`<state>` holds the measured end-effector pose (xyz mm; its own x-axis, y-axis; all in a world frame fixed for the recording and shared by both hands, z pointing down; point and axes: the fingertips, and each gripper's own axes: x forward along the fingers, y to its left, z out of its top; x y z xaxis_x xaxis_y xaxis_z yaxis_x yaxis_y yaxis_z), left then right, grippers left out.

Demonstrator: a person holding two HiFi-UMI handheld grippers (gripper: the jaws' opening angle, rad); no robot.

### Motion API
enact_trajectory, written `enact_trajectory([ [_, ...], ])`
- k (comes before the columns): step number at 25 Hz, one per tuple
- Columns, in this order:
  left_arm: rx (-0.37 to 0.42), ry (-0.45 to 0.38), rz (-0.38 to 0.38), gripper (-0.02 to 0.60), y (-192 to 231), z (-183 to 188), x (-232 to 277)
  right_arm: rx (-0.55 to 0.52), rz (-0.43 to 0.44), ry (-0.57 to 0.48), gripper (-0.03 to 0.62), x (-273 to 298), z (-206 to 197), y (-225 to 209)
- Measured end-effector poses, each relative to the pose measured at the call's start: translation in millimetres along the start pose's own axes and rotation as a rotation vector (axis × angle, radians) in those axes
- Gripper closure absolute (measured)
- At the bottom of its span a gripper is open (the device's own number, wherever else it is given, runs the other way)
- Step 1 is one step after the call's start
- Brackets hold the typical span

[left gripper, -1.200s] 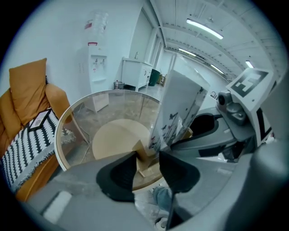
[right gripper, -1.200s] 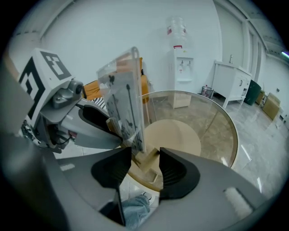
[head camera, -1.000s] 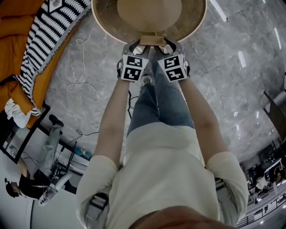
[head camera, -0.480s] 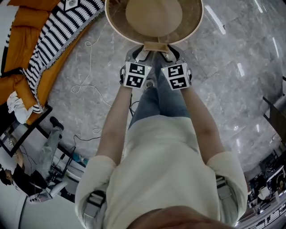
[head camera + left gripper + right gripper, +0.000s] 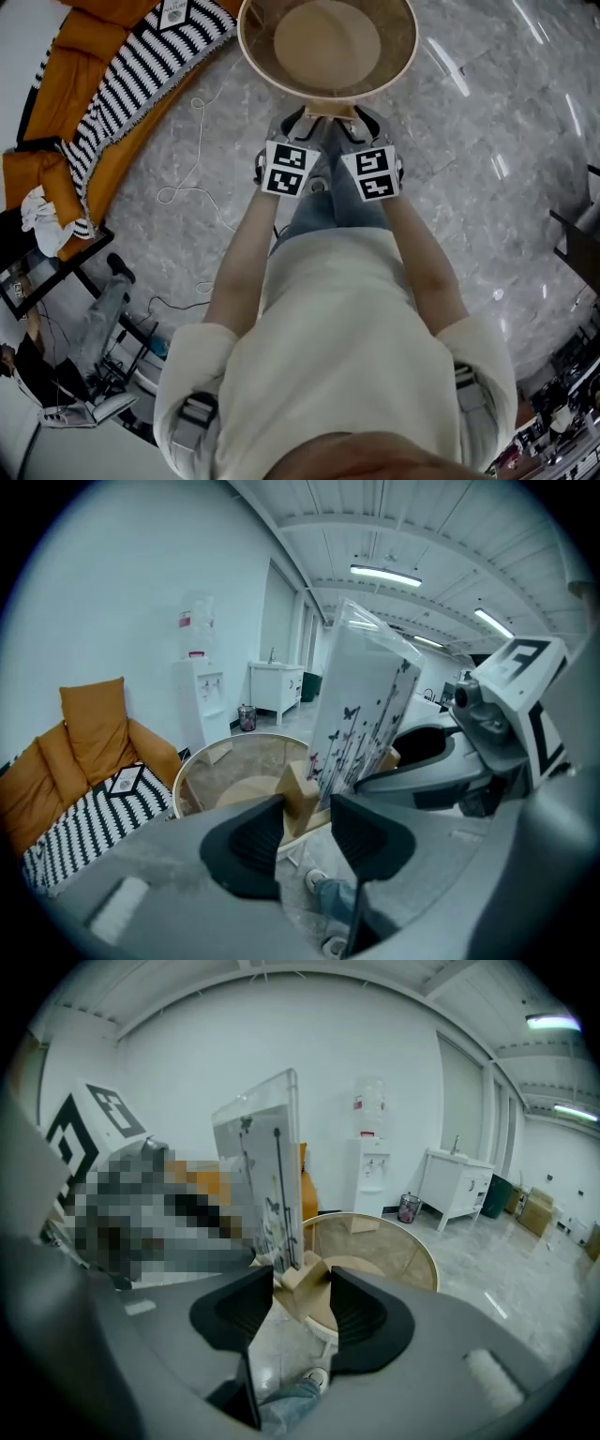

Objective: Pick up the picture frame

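Both arms are held out together.
Left gripper [image 5: 297, 120] and right gripper [image 5: 362, 119] are tilted down, jaws clamped on the picture frame [image 5: 361, 705].

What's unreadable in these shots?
- Head view: picture frame is seen edge-on from above; its print is not visible.
- Head view: the bodies of the left gripper and right gripper hide where their jaws meet it.
- Right gripper view: the left gripper lies under a mosaic patch.
- Head view: tag on striped fabric is too small to read.

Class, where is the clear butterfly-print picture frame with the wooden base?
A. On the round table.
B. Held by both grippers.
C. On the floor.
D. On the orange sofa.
B: the left gripper and the right gripper each clamp the wooden base of the clear butterfly-print picture frame.
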<state>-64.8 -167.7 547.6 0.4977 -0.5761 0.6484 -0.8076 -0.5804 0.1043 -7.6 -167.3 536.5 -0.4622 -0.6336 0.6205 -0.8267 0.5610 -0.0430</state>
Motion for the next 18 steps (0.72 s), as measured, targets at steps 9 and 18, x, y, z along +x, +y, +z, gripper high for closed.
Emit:
enact_trajectory([
  [9,0.031,-0.059,0.000,0.422,-24,13,-55,-0.003,-0.032,-0.058,0.402,-54,18,27],
  [18,0.048,-0.108,-0.006,0.422,-47,21,-97,-0.011,-0.033,-0.106,0.405,-98,28,47],
])
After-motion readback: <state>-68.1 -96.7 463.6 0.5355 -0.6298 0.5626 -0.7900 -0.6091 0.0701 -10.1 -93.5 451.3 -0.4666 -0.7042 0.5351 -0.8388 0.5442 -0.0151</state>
